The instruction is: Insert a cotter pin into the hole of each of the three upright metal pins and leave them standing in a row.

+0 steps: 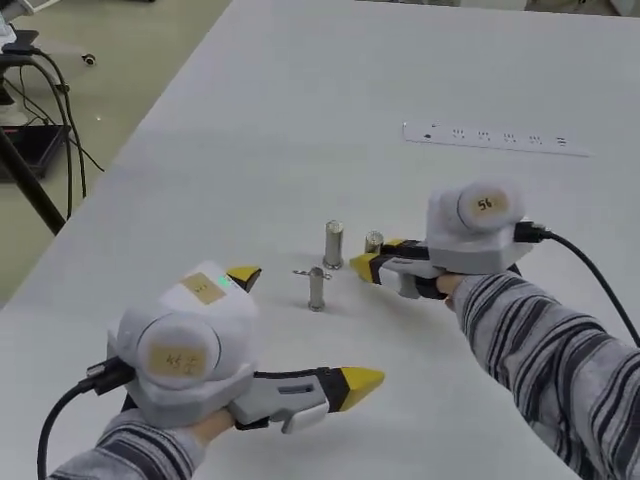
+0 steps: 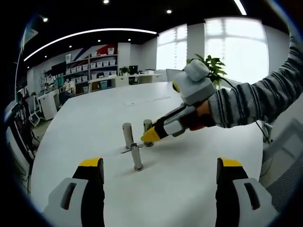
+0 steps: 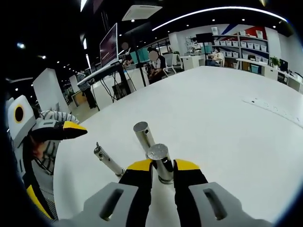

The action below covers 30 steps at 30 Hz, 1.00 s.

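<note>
- Holding the left gripper (image 1: 303, 327) low over the near left of the white counter (image 1: 300, 100), with its fingers (image 1: 360, 380) spread wide and grasping nothing.
- Pointing that wide gap towards the three pins, which are standing a little beyond the yellow tips.
- Showing the first metal pin (image 1: 317, 288) upright on the counter, nearest to the left gripper and touching neither gripper.
- Carrying a cotter pin (image 1: 305, 272) crosswise through the top of that first pin, sticking out to the left in the head view.
- Showing the second metal pin (image 1: 333, 244) upright just behind and slightly right of the first, close to it but apart.
- Showing the third metal pin (image 1: 373, 241) upright just to the right of the second, near it and not touching it.
- Reaching in from the right with the right gripper (image 1: 372, 253), its fingers clenched on the third metal pin.
- Pinching that pin on both sides of its shaft, below the round flat top, as seen in the right gripper view.
- Gripping the right gripper's handle with a hand in a striped sleeve (image 1: 550, 340).
- Showing a white power strip (image 1: 495, 138) lying flat towards the far right of the counter, well apart from the pins.
</note>
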### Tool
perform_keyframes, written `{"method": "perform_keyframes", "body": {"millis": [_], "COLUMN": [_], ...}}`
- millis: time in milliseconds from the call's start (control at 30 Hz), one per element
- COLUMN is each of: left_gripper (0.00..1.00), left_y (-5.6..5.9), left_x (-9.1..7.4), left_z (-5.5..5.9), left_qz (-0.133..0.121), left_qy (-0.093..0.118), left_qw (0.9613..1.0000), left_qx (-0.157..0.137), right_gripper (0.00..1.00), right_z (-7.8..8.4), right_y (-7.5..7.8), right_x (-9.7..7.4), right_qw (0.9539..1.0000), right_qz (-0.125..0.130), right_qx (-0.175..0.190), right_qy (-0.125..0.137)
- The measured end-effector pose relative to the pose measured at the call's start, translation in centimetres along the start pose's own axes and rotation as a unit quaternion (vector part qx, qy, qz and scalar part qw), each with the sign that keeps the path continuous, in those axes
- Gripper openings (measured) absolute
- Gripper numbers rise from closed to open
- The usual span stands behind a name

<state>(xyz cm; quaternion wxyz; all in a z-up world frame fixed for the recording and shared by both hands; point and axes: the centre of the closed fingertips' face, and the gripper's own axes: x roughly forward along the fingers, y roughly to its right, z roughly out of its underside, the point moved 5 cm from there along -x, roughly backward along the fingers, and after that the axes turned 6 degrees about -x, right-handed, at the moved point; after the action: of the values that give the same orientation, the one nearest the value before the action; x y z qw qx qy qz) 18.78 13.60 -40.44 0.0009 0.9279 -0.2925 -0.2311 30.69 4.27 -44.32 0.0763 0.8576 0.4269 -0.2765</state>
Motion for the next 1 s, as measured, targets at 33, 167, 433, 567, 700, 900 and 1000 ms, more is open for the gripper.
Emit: {"method": "perform_keyframes", "body": {"millis": [33,167,433,567,700,900,1000], "left_gripper": [0.99,0.99,0.99,0.99,0.99,0.99,0.98], "left_y": [0.1,0.4,1.2,1.7,1.7,1.9,2.1], "left_x": [-0.1,-0.7,-1.5,-1.8,-1.9,-2.0,-2.0], "left_z": [-0.1,-0.2,-0.2,-0.5,-0.5,-0.3,-0.2], "left_qz": [0.0,-0.002,-0.001,0.004,0.001,-0.002,-0.001], "left_qy": [-0.001,-0.005,-0.006,-0.004,-0.005,-0.007,-0.008], "left_qw": [1.0,0.9999,0.9999,0.9999,0.9999,0.9999,0.9999], "left_qx": [0.001,0.01,0.011,0.016,0.016,0.012,0.011], "right_gripper": [0.12,0.11,0.09,0.09,0.09,0.09,0.09], "right_z": [0.0,0.0,0.0,0.3,0.7,1.5,2.0], "right_y": [0.0,-0.2,0.2,0.1,-0.3,-1.0,-1.4], "right_x": [0.0,-0.1,-0.4,-0.7,-1.4,-2.6,-3.3], "right_qw": [1.0,0.9998,0.9971,0.9963,0.9965,0.9968,0.9967], "right_qz": [0.004,0.016,0.059,0.066,0.066,0.058,0.056], "right_qx": [0.0,-0.014,-0.049,-0.055,-0.052,-0.054,-0.058], "right_qy": [0.001,0.005,-0.003,-0.004,-0.004,-0.007,-0.009]}}
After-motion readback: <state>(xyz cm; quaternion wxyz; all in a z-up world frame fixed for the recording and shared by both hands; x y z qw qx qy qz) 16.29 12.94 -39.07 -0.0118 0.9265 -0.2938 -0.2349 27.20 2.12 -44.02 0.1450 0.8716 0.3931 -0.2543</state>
